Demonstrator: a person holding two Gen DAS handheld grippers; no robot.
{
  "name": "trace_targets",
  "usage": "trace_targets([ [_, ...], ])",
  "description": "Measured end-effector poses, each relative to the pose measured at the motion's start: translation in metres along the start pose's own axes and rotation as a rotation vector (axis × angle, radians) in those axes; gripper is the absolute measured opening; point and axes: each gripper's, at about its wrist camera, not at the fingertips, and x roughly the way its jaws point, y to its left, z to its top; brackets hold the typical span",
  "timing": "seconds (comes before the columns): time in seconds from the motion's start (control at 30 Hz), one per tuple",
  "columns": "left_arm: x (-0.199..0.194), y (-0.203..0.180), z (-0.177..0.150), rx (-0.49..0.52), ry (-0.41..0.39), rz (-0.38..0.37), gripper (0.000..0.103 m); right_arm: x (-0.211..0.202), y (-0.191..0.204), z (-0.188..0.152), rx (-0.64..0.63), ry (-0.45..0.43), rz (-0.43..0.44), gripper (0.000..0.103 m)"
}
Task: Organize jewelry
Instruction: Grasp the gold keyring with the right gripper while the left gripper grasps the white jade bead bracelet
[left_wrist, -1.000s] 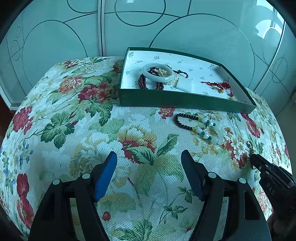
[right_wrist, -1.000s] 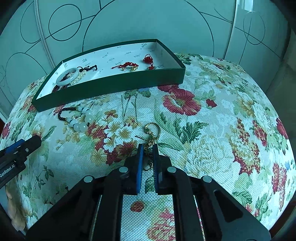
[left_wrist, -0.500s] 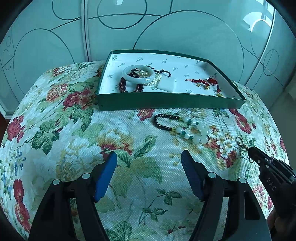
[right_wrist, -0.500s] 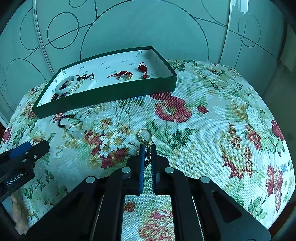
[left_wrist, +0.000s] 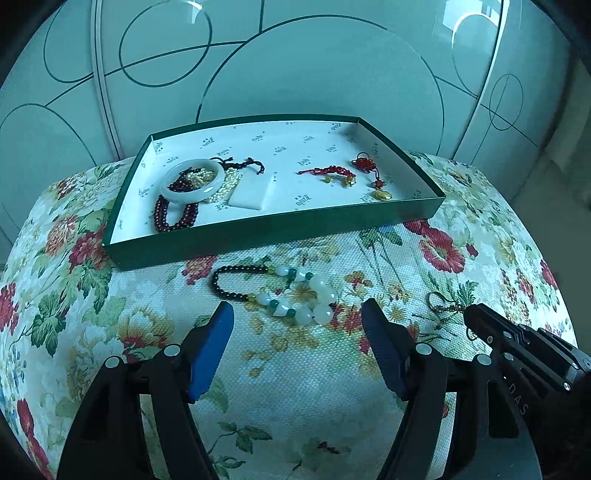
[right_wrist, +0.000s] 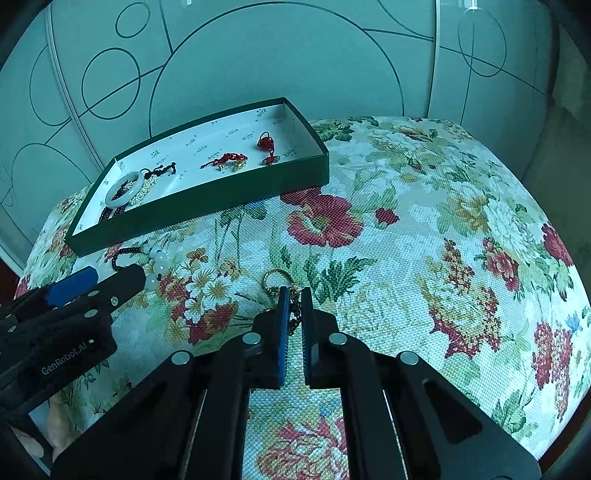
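Observation:
A green box (left_wrist: 258, 232) with a white lining holds a white jade bangle (left_wrist: 192, 179), dark red beads (left_wrist: 173, 218), a white pendant (left_wrist: 248, 194) and red knot charms (left_wrist: 334, 171). A bracelet of black and white beads (left_wrist: 280, 293) lies on the floral cloth before the box. My left gripper (left_wrist: 297, 321) is open just in front of that bracelet. My right gripper (right_wrist: 293, 295) is shut on a gold ring charm (right_wrist: 275, 282) with a dark chain, which rests on the cloth. The box (right_wrist: 207, 201) and bracelet (right_wrist: 151, 260) also show in the right wrist view.
The floral cloth (right_wrist: 424, 240) covers a rounded seat that drops off at the right and front. Glass panels with circle patterns (left_wrist: 295, 62) stand close behind the box. The left gripper's body (right_wrist: 59, 317) is at the right wrist view's left edge.
My left gripper has moved forward and right towards the bead bracelet. My right gripper stays shut on the gold charm and has shifted slightly with it.

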Motion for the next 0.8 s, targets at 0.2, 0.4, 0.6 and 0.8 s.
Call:
trace_targets([
  [0.2, 0.014, -0.017, 0.006, 0.027, 0.003, 0.032, 0.069, 0.001, -0.010, 0.001, 0.048, 0.001, 0.024, 0.006],
  [0.4, 0.029, -0.021, 0.005, 0.042, 0.029, 0.064, 0.048, 0.001, -0.014, 0.000, 0.083, 0.003, 0.057, 0.006],
  [0.6, 0.033, -0.020, 0.002, 0.051, 0.039, 0.080, 0.023, 0.003, -0.017, -0.001, 0.105, 0.011, 0.079, 0.006],
  [0.8, 0.028, -0.013, -0.004, 0.054, 0.025, 0.097, 0.014, 0.003, -0.016, -0.002, 0.107, 0.010, 0.085, 0.006],
])
